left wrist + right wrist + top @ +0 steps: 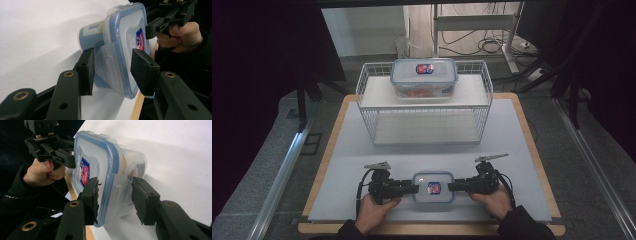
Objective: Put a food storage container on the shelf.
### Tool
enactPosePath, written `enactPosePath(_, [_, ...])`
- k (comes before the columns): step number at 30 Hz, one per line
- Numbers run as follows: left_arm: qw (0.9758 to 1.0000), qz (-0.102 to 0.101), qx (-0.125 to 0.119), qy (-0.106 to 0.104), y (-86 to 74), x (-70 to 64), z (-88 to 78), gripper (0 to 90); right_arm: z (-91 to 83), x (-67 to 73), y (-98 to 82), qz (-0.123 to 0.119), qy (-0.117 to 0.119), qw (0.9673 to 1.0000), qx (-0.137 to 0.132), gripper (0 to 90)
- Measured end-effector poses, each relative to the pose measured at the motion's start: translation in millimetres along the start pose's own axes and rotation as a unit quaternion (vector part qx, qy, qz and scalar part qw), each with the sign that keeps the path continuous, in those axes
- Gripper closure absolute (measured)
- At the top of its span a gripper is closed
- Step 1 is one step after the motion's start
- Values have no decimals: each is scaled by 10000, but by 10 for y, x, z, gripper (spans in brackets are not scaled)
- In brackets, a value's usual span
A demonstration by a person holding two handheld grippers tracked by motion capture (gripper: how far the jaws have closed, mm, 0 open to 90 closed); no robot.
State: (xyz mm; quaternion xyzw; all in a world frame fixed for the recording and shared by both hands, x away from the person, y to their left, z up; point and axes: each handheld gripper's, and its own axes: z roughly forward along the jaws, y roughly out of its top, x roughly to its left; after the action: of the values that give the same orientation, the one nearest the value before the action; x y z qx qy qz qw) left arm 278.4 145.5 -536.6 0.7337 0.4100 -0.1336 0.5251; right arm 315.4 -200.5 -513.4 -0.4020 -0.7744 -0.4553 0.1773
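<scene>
High view: the lidded container (433, 187) is clamped at opposite ends by left gripper (412, 188) and right gripper (454, 187); a level lift is judged next.

We see a black left hand-held gripper (411, 188) and a matching right hand-held gripper (454, 187), each with brass-ringed pivots, square matte pads, a grey three-cornered plate on top and a trailing black cable. We note dark sleeves on both forearms.
</scene>
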Motion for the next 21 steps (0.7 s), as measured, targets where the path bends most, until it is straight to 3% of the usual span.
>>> enactPosePath(2, [9999, -92, -9, -60, -1, 23, -1, 554, 0, 0, -2, 15, 2, 10000, -12, 574])
enactPosePath(11, [9998, -151, 61, -70, 39, 15, -22, 567, -11, 41, 1, -35, -34, 10000, -53, 580])
enactPosePath(21, [9999, 99, -13, -75, 208, -60, -139, 571, -84, 123, 105, -140, 97, 9995, -249, 589])
